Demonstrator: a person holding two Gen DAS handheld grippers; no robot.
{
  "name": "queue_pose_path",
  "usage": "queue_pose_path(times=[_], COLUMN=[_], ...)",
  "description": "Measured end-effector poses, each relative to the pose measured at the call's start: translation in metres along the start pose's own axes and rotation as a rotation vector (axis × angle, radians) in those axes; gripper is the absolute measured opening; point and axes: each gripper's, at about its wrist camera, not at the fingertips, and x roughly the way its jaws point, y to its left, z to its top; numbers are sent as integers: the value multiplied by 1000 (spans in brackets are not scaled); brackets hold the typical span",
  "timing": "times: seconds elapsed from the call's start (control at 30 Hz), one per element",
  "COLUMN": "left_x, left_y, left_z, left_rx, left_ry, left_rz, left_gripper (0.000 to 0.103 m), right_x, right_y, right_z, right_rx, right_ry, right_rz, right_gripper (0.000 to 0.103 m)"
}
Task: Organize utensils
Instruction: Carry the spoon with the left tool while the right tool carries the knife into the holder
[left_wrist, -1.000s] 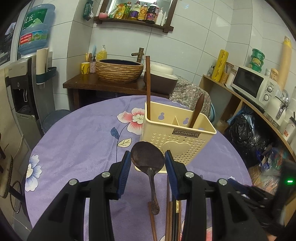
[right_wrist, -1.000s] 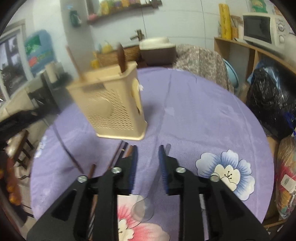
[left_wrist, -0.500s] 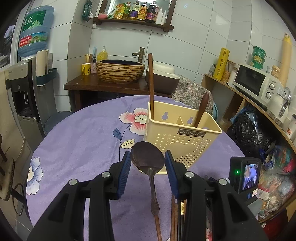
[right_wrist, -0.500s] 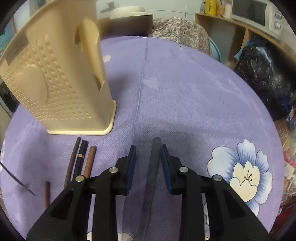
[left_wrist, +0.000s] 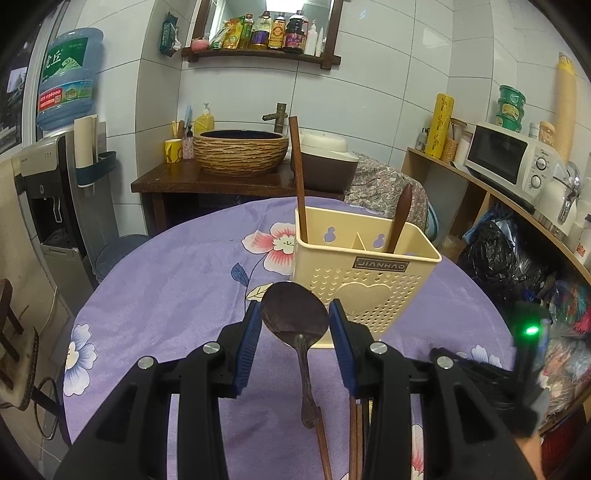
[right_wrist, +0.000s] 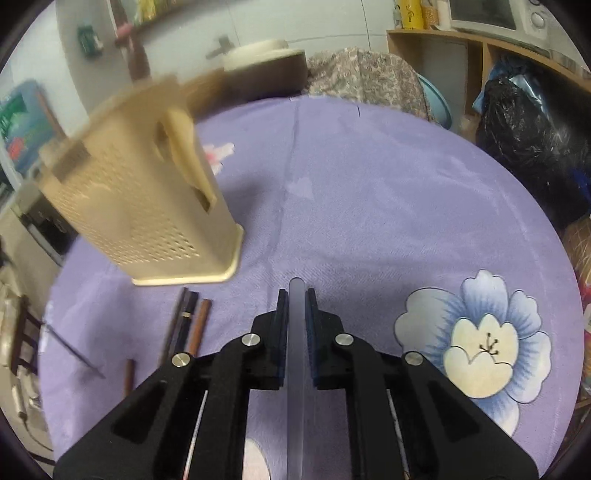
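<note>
A beige perforated utensil holder (left_wrist: 364, 275) stands on the purple flowered tablecloth and holds a wooden chopstick (left_wrist: 298, 184) and a wooden spoon handle (left_wrist: 399, 218). My left gripper (left_wrist: 294, 317) is shut on the bowl of a dark wooden spoon (left_wrist: 294, 315), held above the table in front of the holder. My right gripper (right_wrist: 296, 302) is shut on the handle of a translucent plastic spoon (right_wrist: 296, 354). The holder (right_wrist: 140, 206) shows to its upper left, blurred. Several chopsticks (right_wrist: 190, 321) lie on the cloth beside it.
Loose wooden chopsticks (left_wrist: 356, 435) lie under my left gripper. A sink cabinet with a woven basin (left_wrist: 240, 151) stands behind the table. Shelves with a microwave (left_wrist: 506, 158) and black bags (left_wrist: 506, 258) are to the right.
My right gripper has closed onto the translucent spoon's handle and shifted, the holder now further off. My left gripper still holds the wooden spoon, nearly unmoved.
</note>
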Motion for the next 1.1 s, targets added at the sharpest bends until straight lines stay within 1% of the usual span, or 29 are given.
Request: queue_pose_path(times=[0.17, 0.27, 0.4, 0.5, 0.6, 0.63, 0.67, 0.77, 0.87, 1.1], left_x=[-7, -11, -15, -18, -24, -26, -27, -30, -30, -28], left_y=[1, 1, 0, 1, 3, 3, 3, 2, 0, 0], left_z=[1, 2, 3, 3, 7, 8, 8, 9, 9, 9], left_rx=[2, 3, 2, -7, -9, -9, -8, -4, 5, 7], left_ry=[-15, -24, -31, -30, -45, -51, -55, -60, -61, -57], left_rz=[-6, -8, -9, -17, -15, -16, -16, -16, -14, -13], left_gripper=[38, 38, 38, 38, 38, 38, 38, 38, 38, 38], right_x=[-60, -83, -100, -111, -121, -124, -124, -120, -111, -94], right_y=[-4, -1, 2, 5, 3, 1, 0, 4, 3, -1], right_z=[1, -1, -1, -1, 1, 3, 3, 3, 2, -6], right_rx=[-42, -74, -91, -92, -79, -65, -64, -90, -80, -75], right_ry=[-107, -150, -177, -193, -205, -215, -219, -219, -190, -162], right_rz=[73, 100, 169, 191, 240, 279, 299, 241, 248, 212], right_gripper=[10, 10, 10, 10, 10, 10, 10, 10, 10, 10])
